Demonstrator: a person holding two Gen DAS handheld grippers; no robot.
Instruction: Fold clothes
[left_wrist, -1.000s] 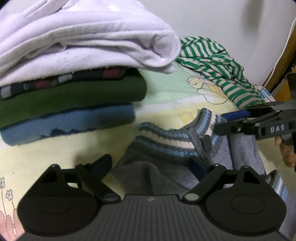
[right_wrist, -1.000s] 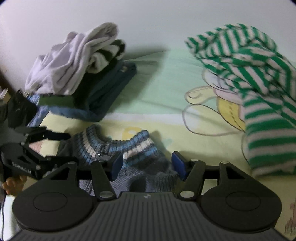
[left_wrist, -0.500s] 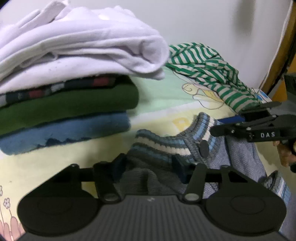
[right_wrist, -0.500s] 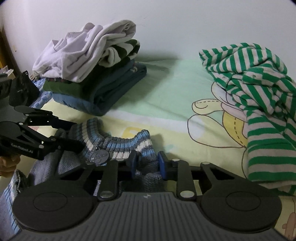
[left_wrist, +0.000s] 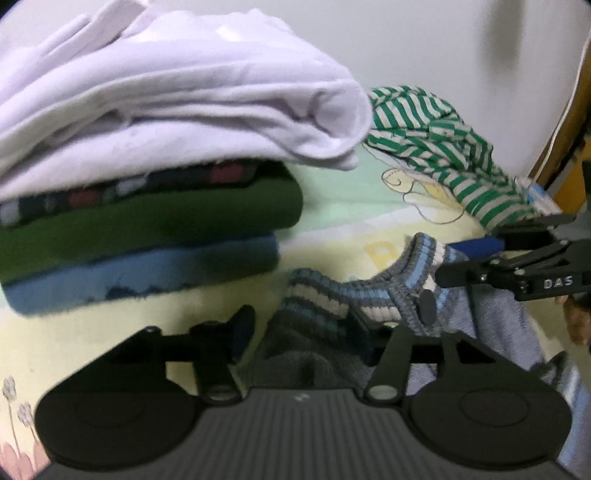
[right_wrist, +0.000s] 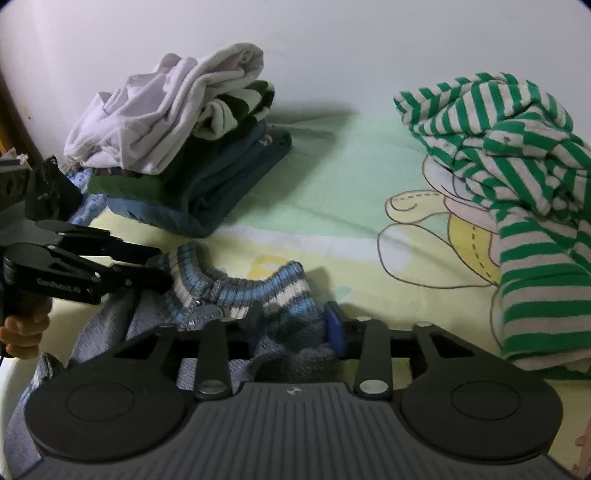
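Both jaw pairs are opening again after a brief squeeze: left gripper (left_wrist: 308, 334) and right gripper (right_wrist: 295, 325) straddle the sweater (right_wrist: 236, 291) collar unclamped at six o'clock, apparently regripping it.

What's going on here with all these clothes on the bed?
A person is folding laundry with a hand-held gripper in each hand. Both are at the striped collar of a grey-blue knit sweater lying on the cartoon bedsheet. The left hand-held gripper and right hand-held gripper each have knit between their jaws, which are opening. A folded stack sits beside it; a green striped shirt waits, crumpled.
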